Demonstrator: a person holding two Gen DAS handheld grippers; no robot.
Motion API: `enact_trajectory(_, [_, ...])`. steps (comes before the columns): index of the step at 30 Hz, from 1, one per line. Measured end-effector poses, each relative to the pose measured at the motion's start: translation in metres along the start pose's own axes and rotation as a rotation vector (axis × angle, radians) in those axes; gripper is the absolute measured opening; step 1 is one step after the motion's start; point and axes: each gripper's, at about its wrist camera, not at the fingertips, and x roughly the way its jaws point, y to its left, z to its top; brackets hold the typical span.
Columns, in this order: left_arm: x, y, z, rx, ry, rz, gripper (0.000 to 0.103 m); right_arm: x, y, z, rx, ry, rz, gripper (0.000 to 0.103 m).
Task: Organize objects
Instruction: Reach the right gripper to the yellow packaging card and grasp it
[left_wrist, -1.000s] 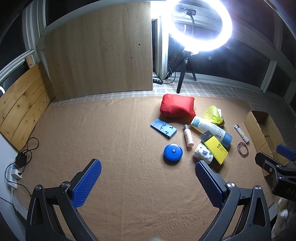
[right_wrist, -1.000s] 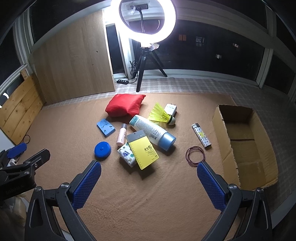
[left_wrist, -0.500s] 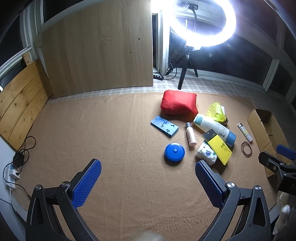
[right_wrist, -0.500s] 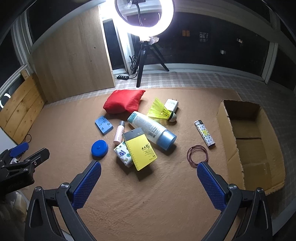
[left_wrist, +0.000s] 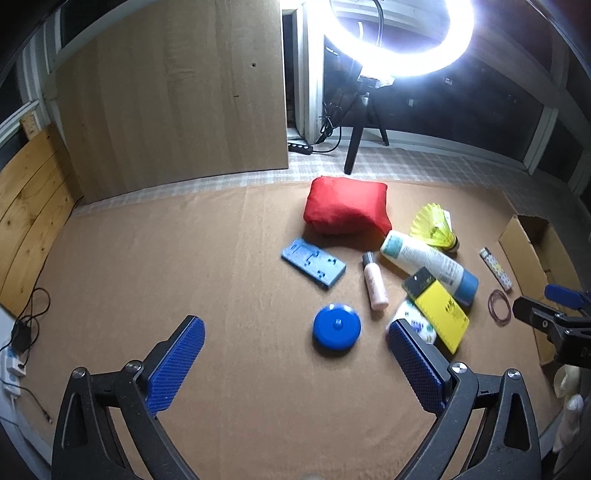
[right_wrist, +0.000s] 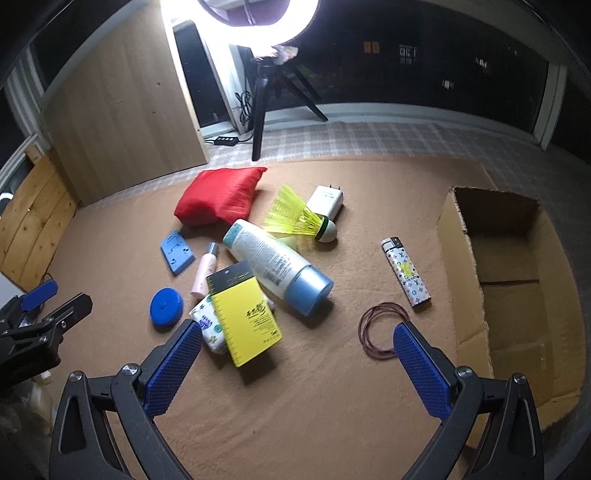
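A tan carpet (right_wrist: 295, 406) covers the floor under and ahead of the tongs. Beyond its far edge lies a strip of pale checked flooring (right_wrist: 369, 140). A bright ring lamp (left_wrist: 399, 55) on a black tripod (right_wrist: 260, 110) stands straight ahead. Ahead and left leans a big wooden board (left_wrist: 177, 103), with wooden planks (left_wrist: 26, 221) farther left. Dark windows (right_wrist: 424, 66) fill the far wall.

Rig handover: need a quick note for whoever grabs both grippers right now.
Left gripper: open, empty, above the mat near the blue round disc.
Right gripper: open, empty, above the yellow box and rubber bands.
Cardboard box on the right holds nothing visible.
Done: nothing boxed.
Left: red pouch, bottle, shuttlecock, lighter, all else on the mat.
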Motion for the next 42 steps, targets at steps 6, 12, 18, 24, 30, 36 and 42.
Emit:
enact_trajectory(6, [0.023, -0.008, 0.017, -0.007, 0.015, -0.022, 0.098, 0.025, -0.012, 0.019, 0.007, 0.040, 0.026, 0.092])
enact_trajectory(12, [0.047, -0.019, 0.029, -0.018, 0.048, -0.062, 0.091, 0.047, -0.018, 0.028, 0.056, 0.108, 0.092, 0.070])
enact_trajectory(18, [0.078, -0.043, 0.040, 0.018, 0.102, -0.129, 0.079, 0.056, -0.023, 0.021, 0.104, 0.138, 0.132, 0.064])
enact_trajectory(24, [0.099, -0.060, 0.042, -0.003, 0.173, -0.239, 0.075, 0.060, -0.031, 0.013, 0.169, 0.165, 0.215, 0.063])
enact_trajectory(30, [0.089, -0.049, 0.029, -0.004, 0.153, -0.182, 0.075, 0.059, 0.002, 0.008, -0.025, 0.178, 0.221, 0.066])
enact_trajectory(36, [0.073, -0.009, 0.016, -0.046, 0.140, -0.131, 0.075, 0.074, 0.037, 0.005, -0.269, 0.246, 0.132, 0.069])
enact_trajectory(42, [0.064, 0.026, -0.001, -0.090, 0.147, -0.114, 0.075, 0.090, 0.048, 0.006, -0.371, 0.320, 0.127, 0.069])
